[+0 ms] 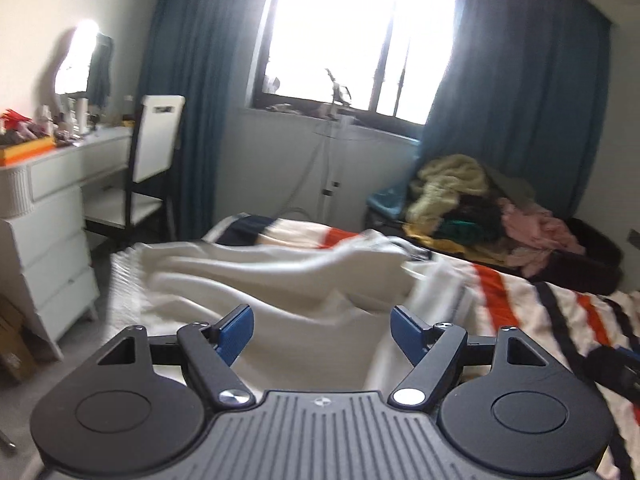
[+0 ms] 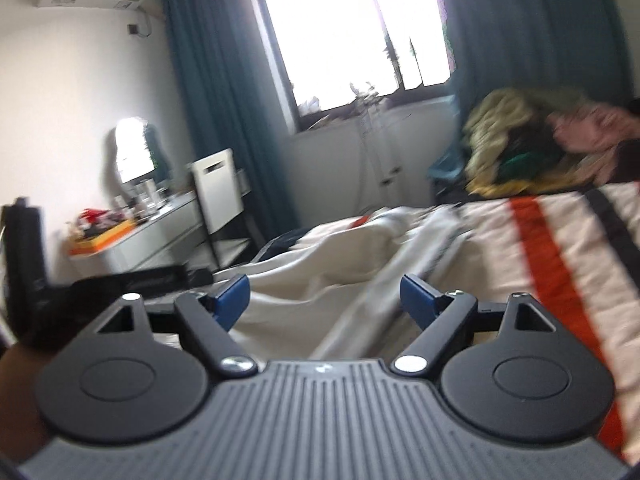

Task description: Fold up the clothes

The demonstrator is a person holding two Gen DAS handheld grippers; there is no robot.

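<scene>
A white garment [image 1: 280, 280] lies rumpled on the striped bed cover [image 1: 520, 292]. It also shows in the right wrist view [image 2: 328, 276], blurred. My left gripper [image 1: 323, 330] is open and empty, its blue pads [image 1: 236, 332] wide apart just above the near part of the garment. My right gripper [image 2: 325, 300] is open and empty above the garment's near edge. The left gripper's black body [image 2: 60, 292] shows at the left of the right wrist view. A heap of mixed clothes [image 1: 480, 208] lies at the far right of the bed.
A white dresser [image 1: 52, 216] with bottles and a mirror stands at the left, with a white chair [image 1: 152, 160] beside it. Blue curtains [image 1: 520, 100] frame a bright window [image 1: 352, 32]. Grey floor [image 1: 16, 408] lies left of the bed.
</scene>
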